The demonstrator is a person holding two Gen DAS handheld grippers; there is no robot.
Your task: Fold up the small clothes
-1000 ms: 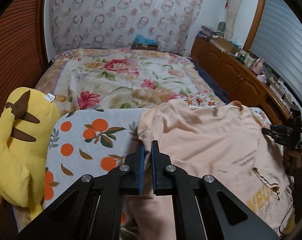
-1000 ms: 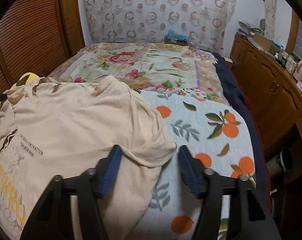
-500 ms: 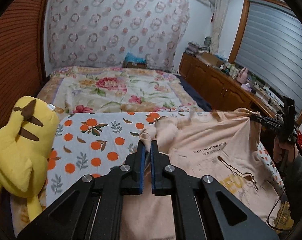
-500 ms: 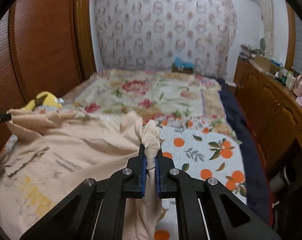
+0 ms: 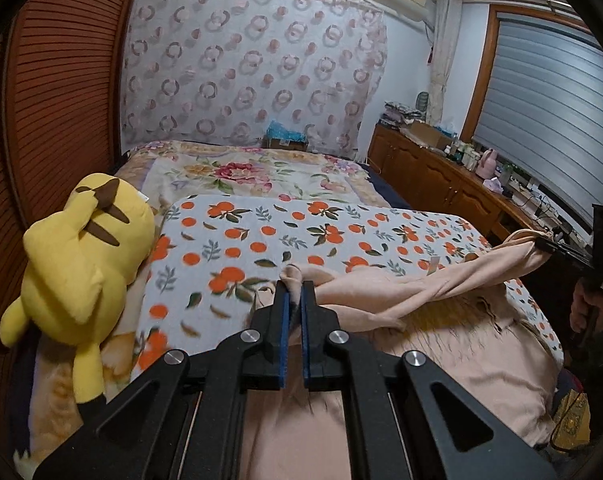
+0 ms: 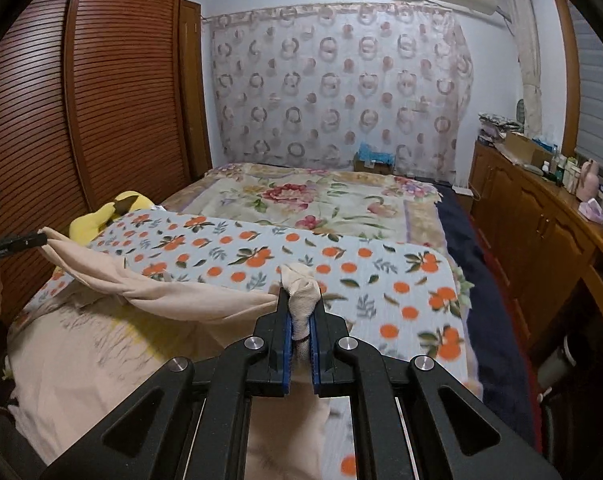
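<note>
Orange-print blanket point(image 5: 341, 236) covers the near end of the bed, and the peach T-shirt point(image 5: 441, 344) sags over it just below both tools. Left hand-held gripper point(image 5: 293, 300) is clamped narrow on one bunched corner at its tips; right hand-held gripper point(image 6: 299, 312) is likewise pinched tight on the opposite corner. Between them the held edge stretches as a twisted band, its long axis running crosswise from one hand-held gripper to the other, while the body hangs toward the person. Neither hand is nearer; the coming fold likely needs both to carry that edge together.
</note>
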